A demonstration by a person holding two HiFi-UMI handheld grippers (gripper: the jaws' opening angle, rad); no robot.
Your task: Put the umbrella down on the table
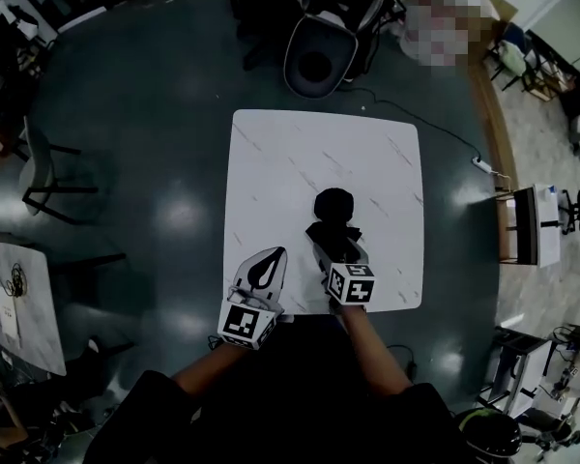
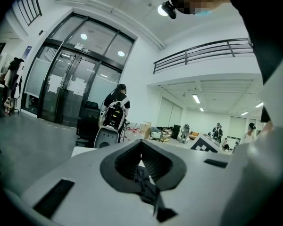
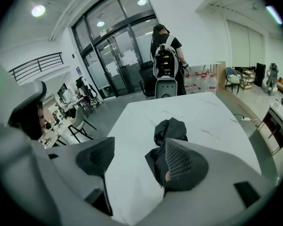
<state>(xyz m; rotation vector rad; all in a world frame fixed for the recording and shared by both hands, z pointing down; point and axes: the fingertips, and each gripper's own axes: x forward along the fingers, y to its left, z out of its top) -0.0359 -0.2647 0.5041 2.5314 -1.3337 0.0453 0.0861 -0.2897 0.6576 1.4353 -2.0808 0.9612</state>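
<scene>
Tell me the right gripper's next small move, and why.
Probably draw the right gripper straight back toward the person, fingers open. The black umbrella already lies on the white table and the fingers stand wide apart, one just beside the fabric, so it looks released; backing off should clear it without dragging it.

Ceiling lamps (image 3: pixel 38 10) glare off the dark floor (image 1: pixel 179 213) below you; the white bench (image 1: pixel 367 162) shines bright, and both gripper views bend and darken at their edges.
</scene>
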